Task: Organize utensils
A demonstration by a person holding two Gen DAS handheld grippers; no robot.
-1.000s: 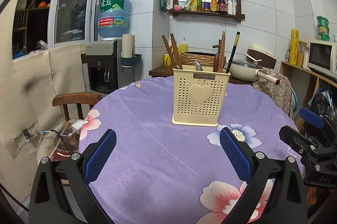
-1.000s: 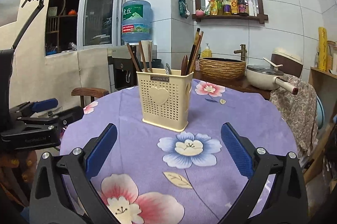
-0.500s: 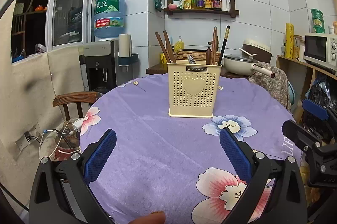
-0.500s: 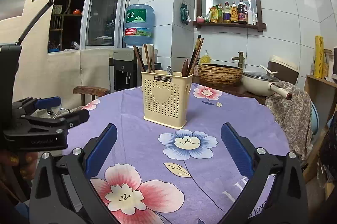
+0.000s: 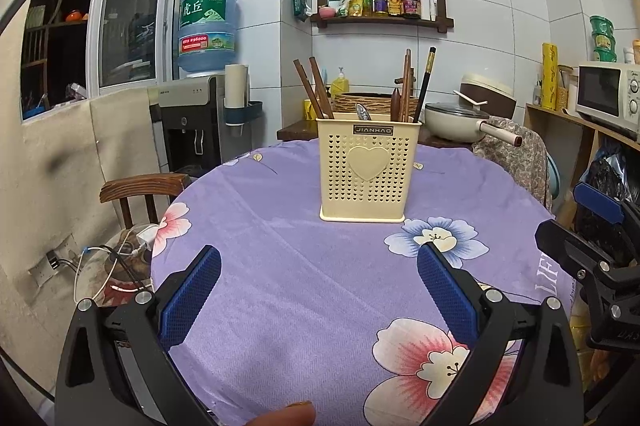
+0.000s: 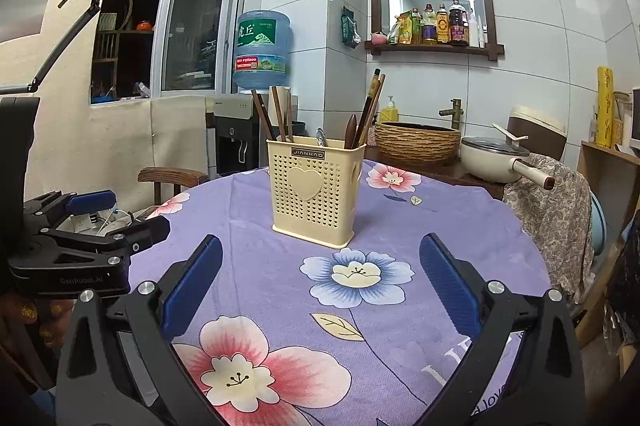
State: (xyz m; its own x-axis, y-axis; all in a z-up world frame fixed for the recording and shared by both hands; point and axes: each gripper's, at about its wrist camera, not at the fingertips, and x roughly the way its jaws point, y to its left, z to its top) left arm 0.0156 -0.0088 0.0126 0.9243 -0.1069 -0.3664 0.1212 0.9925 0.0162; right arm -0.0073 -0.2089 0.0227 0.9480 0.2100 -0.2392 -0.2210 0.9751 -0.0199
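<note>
Change: we have drawn both grippers back from the utensil holder (image 5: pixel 369 170); it now sits further off on the tabletop (image 5: pixel 304 290).
Jaws: left gripper (image 5: pixel 319 268) and right gripper (image 6: pixel 321 258) spread wide, holding nothing.
Utensils: chopsticks (image 6: pixel 370 110) and spoon (image 5: pixel 362 112) stand in the holder.
Meaning: we judge the sorting finished.

Left wrist view looks level across the round table (image 5: pixel 280 266), squarely at the utensil holder (image 5: pixel 368 170); right wrist view looks from further right, perhaps slightly nearer, holder (image 6: pixel 316 194) angled; both share table, holder, back wall.
</note>
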